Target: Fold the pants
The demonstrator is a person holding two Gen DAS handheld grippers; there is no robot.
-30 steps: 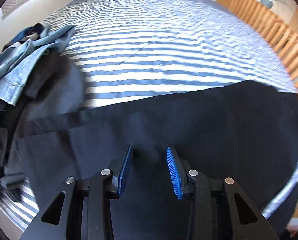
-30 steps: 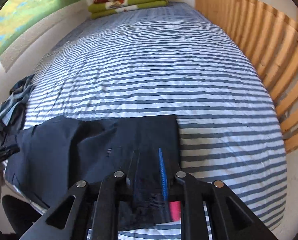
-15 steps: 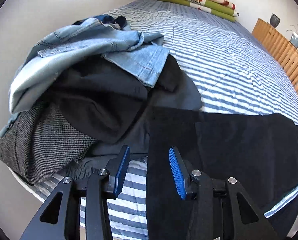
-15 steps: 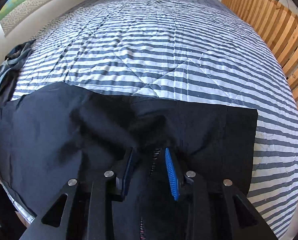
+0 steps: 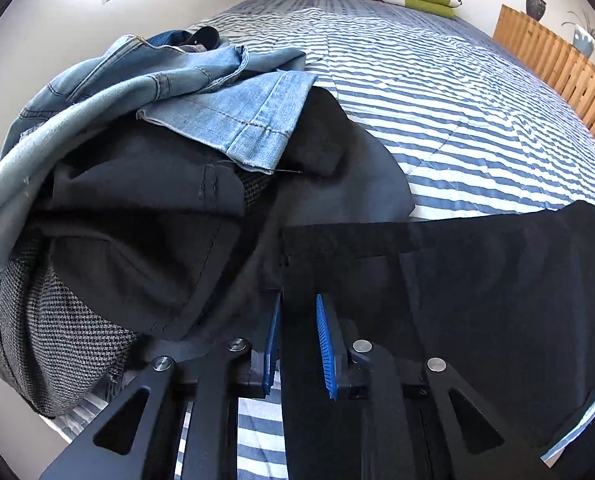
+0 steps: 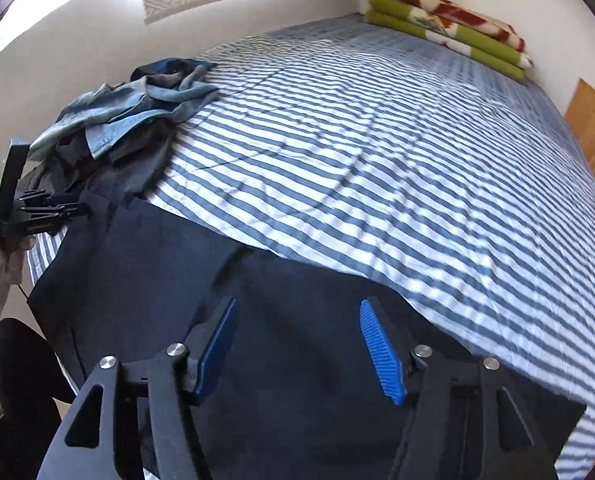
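On the striped bed (image 6: 377,152), near its front edge, the dark pants (image 6: 145,272) lie spread flat; the left end touches the pile of other clothes (image 5: 145,168), with light jeans (image 5: 233,120) on top.

Risk w/ the pile: the pants edge sits right against it, so a fold pulled from this side can, I think, drag a dark garment along or catch under it.

The left claw (image 5: 297,336) has just been closing and its pads are nearly together on the pants' left edge. It grips only a thin bit of cloth, so it may slip out.

The right claw (image 6: 299,348) has just been opening; it stands spread above the pants, holding nothing. If the left lifts alone, the cloth prob. sags and wrinkles.
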